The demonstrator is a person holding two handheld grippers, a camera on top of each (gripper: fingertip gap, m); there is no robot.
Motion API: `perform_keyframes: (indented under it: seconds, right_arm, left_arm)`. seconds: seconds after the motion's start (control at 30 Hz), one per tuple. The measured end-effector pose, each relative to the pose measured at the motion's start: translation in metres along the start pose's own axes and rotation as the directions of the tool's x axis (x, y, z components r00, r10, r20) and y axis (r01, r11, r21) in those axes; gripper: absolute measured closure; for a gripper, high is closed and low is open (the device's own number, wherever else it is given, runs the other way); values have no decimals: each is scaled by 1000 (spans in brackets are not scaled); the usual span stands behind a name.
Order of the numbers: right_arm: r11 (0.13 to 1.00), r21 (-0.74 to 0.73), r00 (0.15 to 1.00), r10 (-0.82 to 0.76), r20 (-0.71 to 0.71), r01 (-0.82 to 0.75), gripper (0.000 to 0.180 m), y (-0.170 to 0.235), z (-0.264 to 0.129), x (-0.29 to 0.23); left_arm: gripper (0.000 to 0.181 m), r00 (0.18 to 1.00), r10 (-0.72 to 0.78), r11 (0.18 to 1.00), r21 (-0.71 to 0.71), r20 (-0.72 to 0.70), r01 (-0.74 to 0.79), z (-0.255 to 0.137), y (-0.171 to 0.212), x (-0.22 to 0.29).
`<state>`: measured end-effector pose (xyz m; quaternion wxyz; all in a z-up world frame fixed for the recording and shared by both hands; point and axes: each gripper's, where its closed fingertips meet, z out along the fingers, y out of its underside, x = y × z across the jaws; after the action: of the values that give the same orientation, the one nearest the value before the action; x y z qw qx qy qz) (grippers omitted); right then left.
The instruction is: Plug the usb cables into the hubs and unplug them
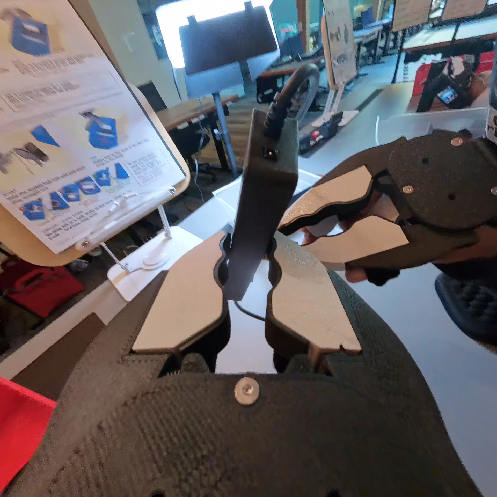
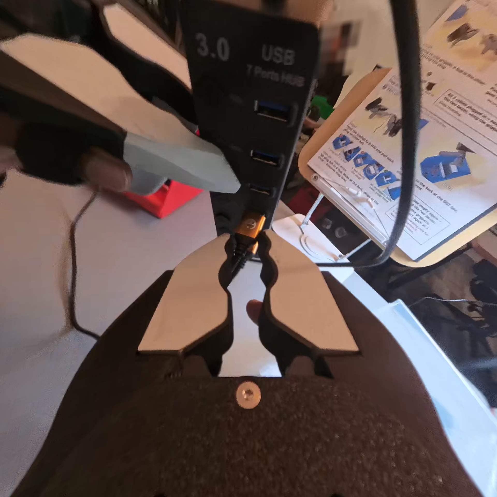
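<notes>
My left gripper [image 1: 248, 251] is shut on the lower end of a black USB hub [image 1: 266, 193] and holds it upright above the white table [image 1: 403, 336]. In the right wrist view the hub [image 2: 236, 121] shows a row of blue ports on its face. An orange USB plug [image 2: 250, 224] sits in the lowest visible port. My right gripper [image 2: 246, 240] is shut on the rear of that plug and its black strain relief. The left gripper's fingers [image 2: 172, 161] reach the hub from the left. The right gripper [image 1: 347, 223] shows at the right of the left wrist view.
An instruction sheet on a wooden stand [image 1: 80, 134] stands left of the hub and also shows in the right wrist view [image 2: 403, 166]. The hub's thick black cable [image 2: 408, 134] loops down on the right. A thin cable [image 2: 72, 269] trails on the table. A red object [image 2: 164, 200] lies behind. Spacing between my two grippers at the tips: around 4 centimeters.
</notes>
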<state>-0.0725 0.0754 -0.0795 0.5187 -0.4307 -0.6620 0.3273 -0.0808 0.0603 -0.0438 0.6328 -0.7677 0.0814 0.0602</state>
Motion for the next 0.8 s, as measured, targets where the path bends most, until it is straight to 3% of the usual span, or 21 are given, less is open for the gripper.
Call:
perform_keyframes:
  seconds: [0.17,0.3,0.4,0.57,0.73,0.8]
  right_arm:
    - [999,-29,991,-38,132,42,164,15,-12,-2]
    - [998,45,940,28,340,-46,165,3,-30,-5]
    - [990,105,875,36,483,-98,165,-12,-46,-12]
    - [987,146,766,-43,642,-68,165,-14,-67,-34]
    - [994,111,717,-94,691,23,164,3,-57,-60]
    - [993,118,724,-84,685,4,165,1,-54,-59]
  left_arm:
    - [152,989,25,999,-17,-144,-28,3,11,20]
    - [148,936,39,994,109,-349,0,-15,-6,41]
    - [127,848,48,989,147,-527,35,-35,-7,57]
    - [107,789,128,989,140,-601,-53,-39,10,74]
    - [120,769,221,974,99,-600,-203,-21,33,92]
    - [120,772,199,978,78,-604,-191,-22,35,89]
